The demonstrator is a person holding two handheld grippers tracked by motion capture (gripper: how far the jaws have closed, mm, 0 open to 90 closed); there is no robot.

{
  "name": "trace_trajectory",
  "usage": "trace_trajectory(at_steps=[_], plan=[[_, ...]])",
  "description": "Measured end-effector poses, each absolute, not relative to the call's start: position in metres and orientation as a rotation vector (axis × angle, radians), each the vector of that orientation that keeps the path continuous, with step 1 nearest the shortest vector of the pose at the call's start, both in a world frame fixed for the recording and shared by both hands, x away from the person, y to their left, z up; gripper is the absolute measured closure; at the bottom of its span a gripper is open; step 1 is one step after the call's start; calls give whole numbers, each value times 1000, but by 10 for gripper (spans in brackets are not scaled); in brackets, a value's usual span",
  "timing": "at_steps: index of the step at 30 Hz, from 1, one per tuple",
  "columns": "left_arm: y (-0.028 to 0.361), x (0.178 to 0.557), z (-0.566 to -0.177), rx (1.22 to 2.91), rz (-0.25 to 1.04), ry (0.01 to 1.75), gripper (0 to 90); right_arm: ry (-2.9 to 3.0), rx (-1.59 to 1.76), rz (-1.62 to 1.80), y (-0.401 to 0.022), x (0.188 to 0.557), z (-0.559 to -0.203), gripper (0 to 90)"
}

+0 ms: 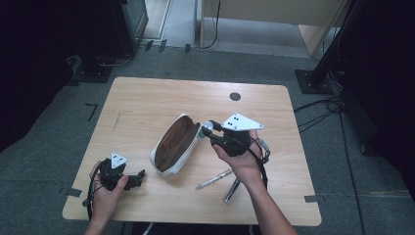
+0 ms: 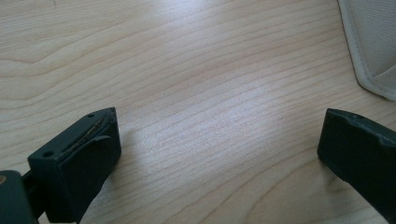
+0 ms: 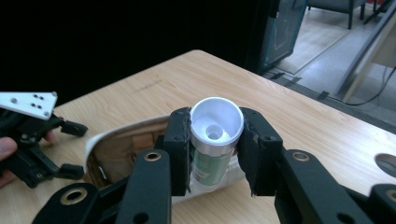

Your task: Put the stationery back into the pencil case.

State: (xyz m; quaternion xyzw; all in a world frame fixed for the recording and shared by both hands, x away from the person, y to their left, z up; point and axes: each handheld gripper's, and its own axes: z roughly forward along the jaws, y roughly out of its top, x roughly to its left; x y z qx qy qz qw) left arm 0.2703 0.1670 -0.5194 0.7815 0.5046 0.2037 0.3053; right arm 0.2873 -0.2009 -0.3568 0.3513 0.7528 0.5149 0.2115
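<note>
Right gripper view, tube (image 3: 212,154) clamped in hand-held gripper (image 3: 214,149)

Between the black right tongs (image 3: 214,149): a white-capped tube (image 3: 214,140) with a green label. Beyond them, a cream case (image 1: 175,145) lined brown, on the pale wood-grain desk (image 1: 147,98).

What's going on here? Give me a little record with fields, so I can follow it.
Right gripper: shut on a white-capped tube, held beside the case
Left gripper: open, nothing between its jaws, low over the table
Case: open, lying on the table
Pens: two, lying near the person's right forearm
</note>
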Motion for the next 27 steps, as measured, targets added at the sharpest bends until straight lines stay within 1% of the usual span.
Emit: trace_trajectory(at_steps=[13,27], plan=[[167,270,-519,2077,535,1324,0,2186,909,1474,-157,290,-372,663],[167,270,-519,2077,533,1320,0,2306,873,1452,-119,297,-399,662]])
